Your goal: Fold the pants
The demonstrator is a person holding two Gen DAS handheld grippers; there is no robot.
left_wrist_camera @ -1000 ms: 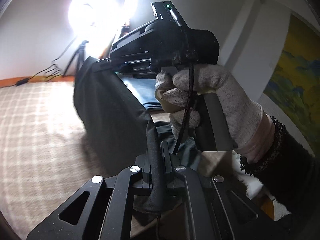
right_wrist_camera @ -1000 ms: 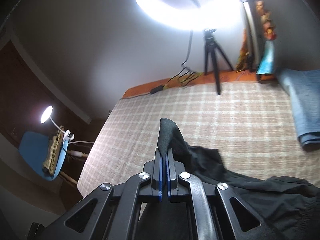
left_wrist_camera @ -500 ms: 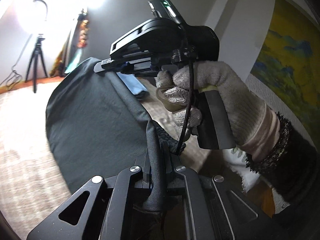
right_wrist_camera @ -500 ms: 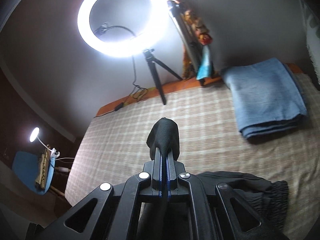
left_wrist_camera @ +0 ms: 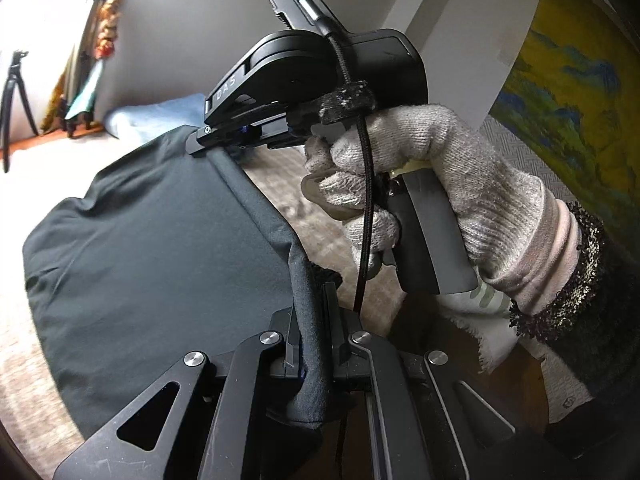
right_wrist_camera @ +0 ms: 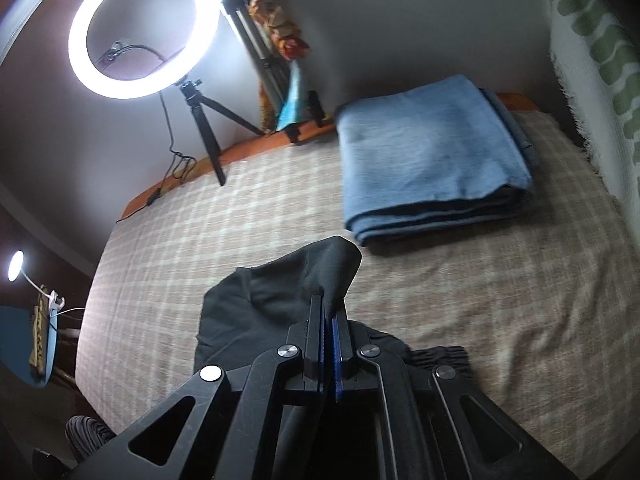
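Checked beige bedspread (right_wrist_camera: 460, 280) across the whole work surface, slightly rumpled toward the right. Grey wall behind, orange wooden ledge (right_wrist_camera: 240, 152) along the far edge. Lit ring light (right_wrist_camera: 140, 28) on a small black tripod at the back left, cable trailing down onto the ledge; second tripod and some colourful cloth leaning against the wall beside it. Folded blue blanket (right_wrist_camera: 432, 160) at the back right of the bed. Small lit lamp (right_wrist_camera: 16, 266) and blue chair off the left side. Yellow-and-blue painting (left_wrist_camera: 576, 92) on the wall in the left wrist view.

Black pants (left_wrist_camera: 160, 240) stretched between both tools, one smooth dark panel hanging over the bedspread, gathered elastic waistband lying on the bed below. Left gripper (left_wrist_camera: 312, 320) clamped tight on a folded edge of the fabric. Right gripper (right_wrist_camera: 329, 312), in a gloved hand (left_wrist_camera: 432, 184), closed hard on another bunched edge, a hump of cloth poking out past the tips.
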